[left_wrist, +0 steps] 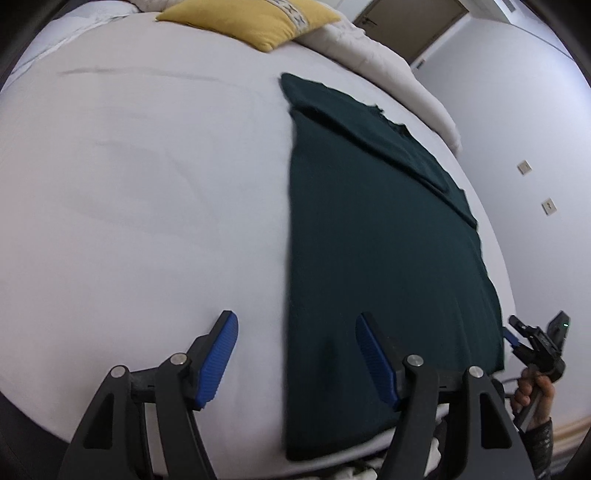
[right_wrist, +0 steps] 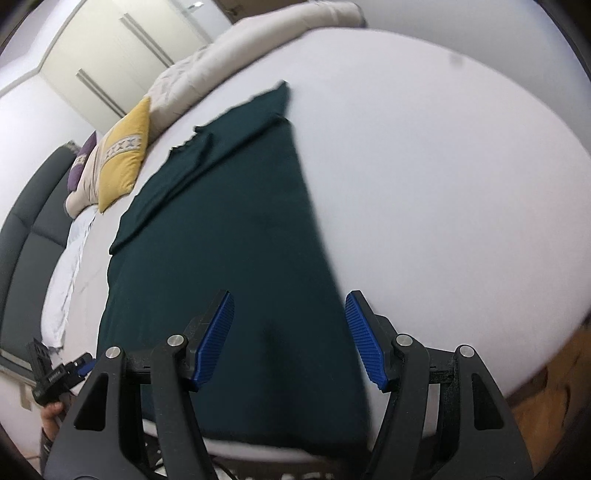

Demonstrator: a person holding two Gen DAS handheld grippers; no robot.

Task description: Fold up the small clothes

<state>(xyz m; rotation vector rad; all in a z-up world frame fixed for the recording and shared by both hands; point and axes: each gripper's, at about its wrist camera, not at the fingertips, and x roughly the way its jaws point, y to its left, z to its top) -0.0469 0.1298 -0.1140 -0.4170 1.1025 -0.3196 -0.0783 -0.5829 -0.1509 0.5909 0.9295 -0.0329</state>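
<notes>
i saw one dark green garment (left_wrist: 373,236) lying flat on the white bed (left_wrist: 147,192), its long axis running from the near bed edge toward the yellow pillow (left_wrist: 255,18). a sleeve was folded across its far end, and its near hem hung just over the bed edge. my left gripper (left_wrist: 295,358) was spread wide over the garment's edge, holding nothing. my right gripper (right_wrist: 290,339) was spread wide too, above the garment's near end. i counted one garment, two grippers.
</notes>
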